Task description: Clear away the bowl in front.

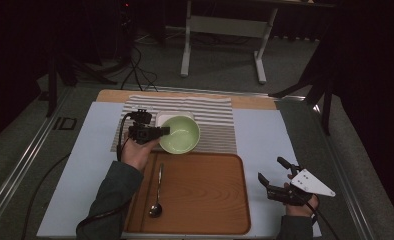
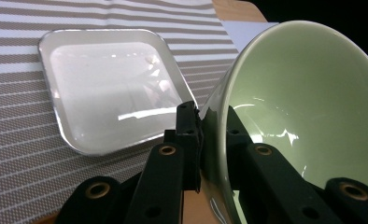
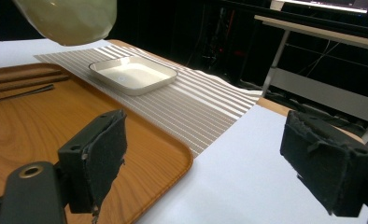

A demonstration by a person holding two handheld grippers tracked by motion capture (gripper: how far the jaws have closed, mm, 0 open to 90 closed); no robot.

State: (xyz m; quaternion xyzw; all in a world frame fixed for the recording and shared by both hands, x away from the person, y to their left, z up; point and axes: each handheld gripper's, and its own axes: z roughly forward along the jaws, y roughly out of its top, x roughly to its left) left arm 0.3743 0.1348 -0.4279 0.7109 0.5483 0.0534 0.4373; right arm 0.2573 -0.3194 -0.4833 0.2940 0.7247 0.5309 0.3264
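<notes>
While L gripper (image 2: 205, 135) pinches its rim, green bowl (image 1: 180, 134) hangs tilted — above striped mat (image 1: 216, 117).

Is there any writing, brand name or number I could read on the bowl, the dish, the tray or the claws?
None: no readable text anywhere. The green bowl, white square dish, wooden tray, spoon, striped mat and left claw bear no lettering; the right claw is plain too.
</notes>
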